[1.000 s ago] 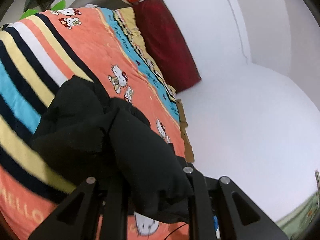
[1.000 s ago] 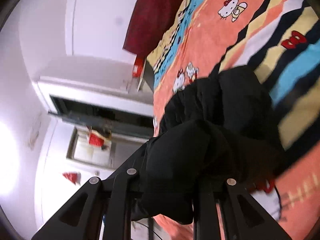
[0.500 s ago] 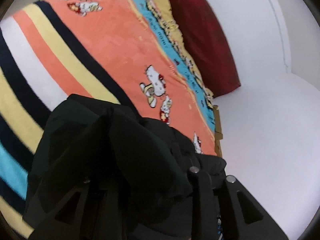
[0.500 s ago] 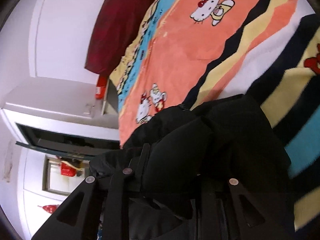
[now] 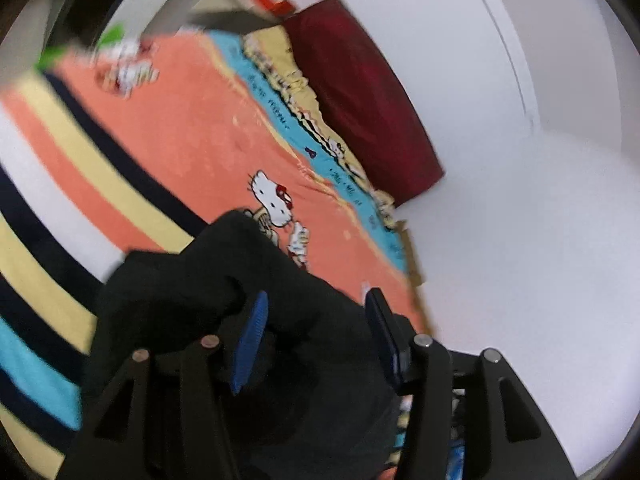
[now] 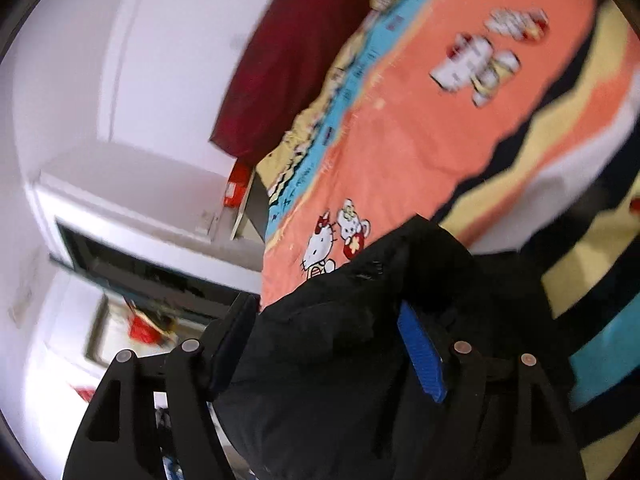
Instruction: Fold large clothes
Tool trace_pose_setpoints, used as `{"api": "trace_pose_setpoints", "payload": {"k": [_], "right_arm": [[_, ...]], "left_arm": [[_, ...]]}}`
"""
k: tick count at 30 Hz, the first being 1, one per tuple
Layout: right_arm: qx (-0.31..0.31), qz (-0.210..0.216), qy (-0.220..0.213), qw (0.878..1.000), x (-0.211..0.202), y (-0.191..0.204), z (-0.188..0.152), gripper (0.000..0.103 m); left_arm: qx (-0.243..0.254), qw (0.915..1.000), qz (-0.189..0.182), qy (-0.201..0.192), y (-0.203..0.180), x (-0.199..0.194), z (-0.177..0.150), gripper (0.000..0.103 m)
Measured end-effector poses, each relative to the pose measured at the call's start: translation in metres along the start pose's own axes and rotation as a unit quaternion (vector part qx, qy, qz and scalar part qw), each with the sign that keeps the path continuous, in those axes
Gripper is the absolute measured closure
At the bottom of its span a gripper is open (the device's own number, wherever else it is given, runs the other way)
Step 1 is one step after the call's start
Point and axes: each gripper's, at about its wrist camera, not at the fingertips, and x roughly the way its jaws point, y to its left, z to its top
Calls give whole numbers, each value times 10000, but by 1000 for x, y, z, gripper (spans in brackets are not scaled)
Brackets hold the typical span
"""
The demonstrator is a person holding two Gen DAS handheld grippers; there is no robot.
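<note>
A black garment lies bunched on the striped orange cartoon-cat blanket of a bed. My left gripper stands over the near part of it. Its jaws are opening; the blue pads show bare, with loose cloth sagging between them. In the right wrist view the same black garment is heaped between the fingers of my right gripper. Those jaws are opening too, and one blue pad is uncovered. Neither gripper presses on the cloth. The garment's near part is hidden under the fingers.
A dark red pillow leans on the white wall at the head of the bed. The blanket stretches on beyond the garment. Left of the bed stand white cabinets and a red box.
Both grippers were shut on the black garment and moved forward over the bed with it. Now both have opened, their blue pads show, and the cloth rests loose on the blanket.
</note>
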Motion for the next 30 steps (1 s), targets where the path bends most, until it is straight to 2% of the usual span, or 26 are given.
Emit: {"api": "trace_pose_setpoints", "payload": {"k": [3, 6, 9, 11, 13, 15, 20, 23, 25, 27, 30], "right_arm": [[-739, -179, 137, 9970, -13, 24, -22, 30], [-1655, -515, 326, 9843, -14, 50, -63, 30], [-2603, -815, 515, 9607, -3, 68, -113, 30], [-3201, -1067, 680, 9389, 17, 76, -140, 30], [-3552, -1295, 765, 9226, 35, 80, -150, 30], [-3788, -1478, 794, 9101, 54, 84, -148, 29], [-3877, -1692, 1005, 9005, 91, 90, -119, 26], [-3806, -1825, 1116, 8996, 112, 87, -97, 26], [-3792, -1918, 1141, 8980, 121, 86, -85, 26], [-3726, -1998, 1137, 8991, 127, 82, -69, 26], [-3469, -2067, 1266, 9060, 143, 67, -49, 25]], "left_arm": [[806, 9959, 400, 84, -30, -13, -26, 54], [1493, 9862, 648, 295, -55, -6, -67, 54], [2017, 9745, 711, 675, -69, 13, -114, 54], [2272, 9655, 860, 932, -74, 36, -133, 54], [2556, 9553, 1083, 1017, -79, 59, -140, 54], [2834, 9453, 1283, 977, -87, 80, -138, 54], [2953, 9359, 1607, 1050, -90, 134, -109, 54], [2977, 9309, 1840, 1049, -87, 160, -88, 53], [3062, 9245, 2017, 1043, -85, 174, -78, 52], [2933, 9282, 2033, 1052, -77, 184, -63, 52], [2515, 9400, 1957, 1221, -56, 203, -46, 53]]}}
